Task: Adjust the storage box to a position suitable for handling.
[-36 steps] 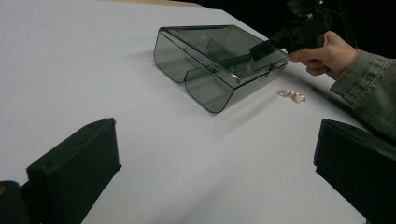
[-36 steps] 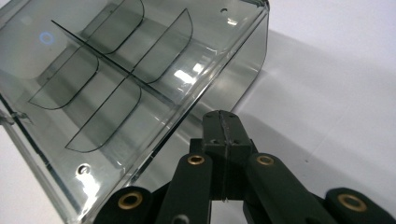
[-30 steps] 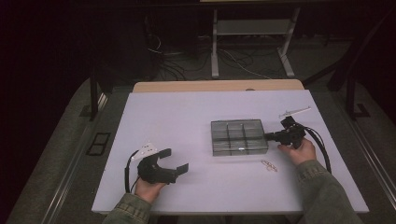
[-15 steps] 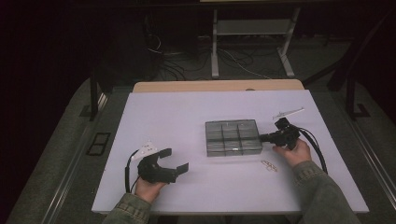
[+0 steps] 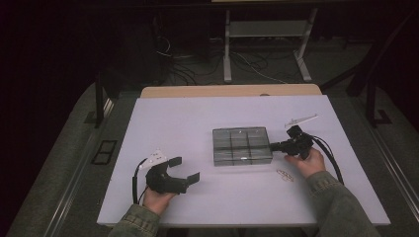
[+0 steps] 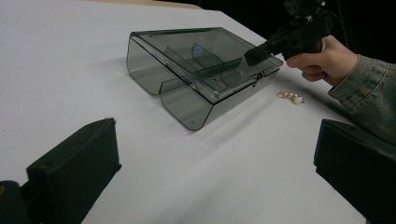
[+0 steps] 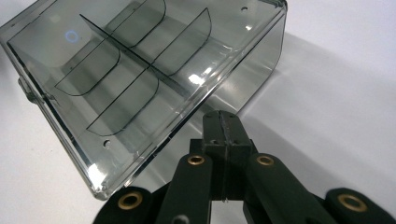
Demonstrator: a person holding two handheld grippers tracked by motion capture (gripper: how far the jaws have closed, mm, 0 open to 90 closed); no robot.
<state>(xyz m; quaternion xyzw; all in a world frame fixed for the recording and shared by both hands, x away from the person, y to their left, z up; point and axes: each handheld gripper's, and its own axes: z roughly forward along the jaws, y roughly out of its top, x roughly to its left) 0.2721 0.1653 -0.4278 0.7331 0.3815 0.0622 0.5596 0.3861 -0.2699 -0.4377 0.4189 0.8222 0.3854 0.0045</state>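
The smoky plastic divider box (image 5: 242, 145) sits near the middle of the worktop (image 5: 188, 118), lid closed. The right claw (image 5: 273, 146), jaws pressed together, touches its right side. The left claw (image 5: 186, 169) rests wide apart near the front-left corner. The box looks empty; small trinkets (image 5: 284, 175) lie outside, unloaded.

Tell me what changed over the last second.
The right gripper, jaws shut, pushed the box leftward across the table. The box slid away from the small trinket, which stayed put. The left gripper stayed open and resting near the table's front.
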